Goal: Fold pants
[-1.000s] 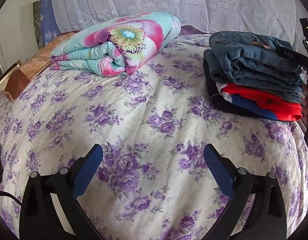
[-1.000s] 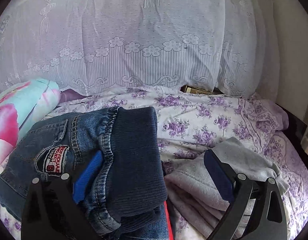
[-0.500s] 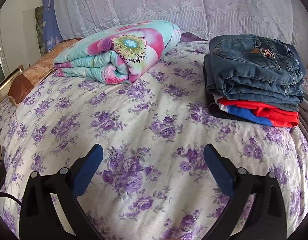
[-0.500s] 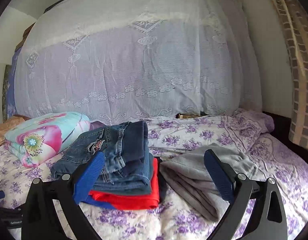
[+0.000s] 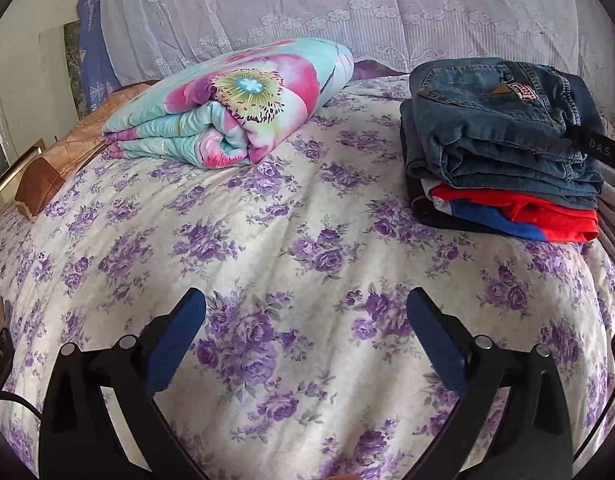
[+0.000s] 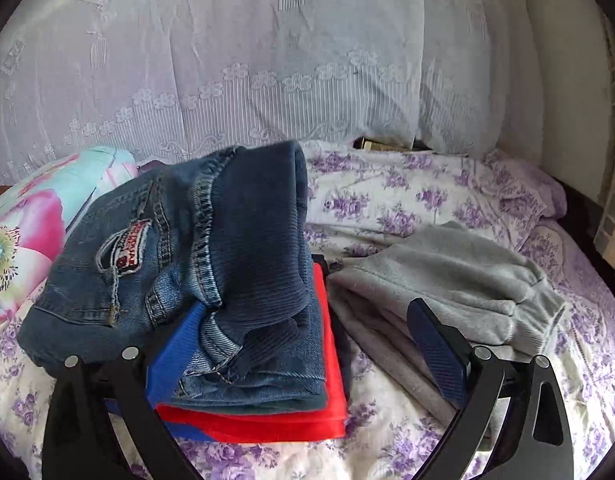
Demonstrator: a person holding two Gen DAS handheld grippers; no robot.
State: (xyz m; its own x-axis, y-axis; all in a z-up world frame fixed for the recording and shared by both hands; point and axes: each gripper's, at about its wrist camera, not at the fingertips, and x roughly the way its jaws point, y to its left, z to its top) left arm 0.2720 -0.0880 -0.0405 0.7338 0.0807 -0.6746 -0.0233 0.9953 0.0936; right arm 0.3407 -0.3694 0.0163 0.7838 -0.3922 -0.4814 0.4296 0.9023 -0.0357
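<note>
folded jeans [image 6: 175, 280] | beside right hand-held gripper [image 6: 303, 336], spread | left hand-held gripper [image 5: 305, 322] spread

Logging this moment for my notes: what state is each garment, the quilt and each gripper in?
jeans: folded, atop the stack
red garment: folded, under the jeans
grey pants: loosely folded, beside the stack
quilt: folded
left gripper: open, empty
right gripper: open, empty

Left wrist view low over bedspread [image 5: 291, 216], right view close on clothes stack [image 6: 211, 280], shared
</note>
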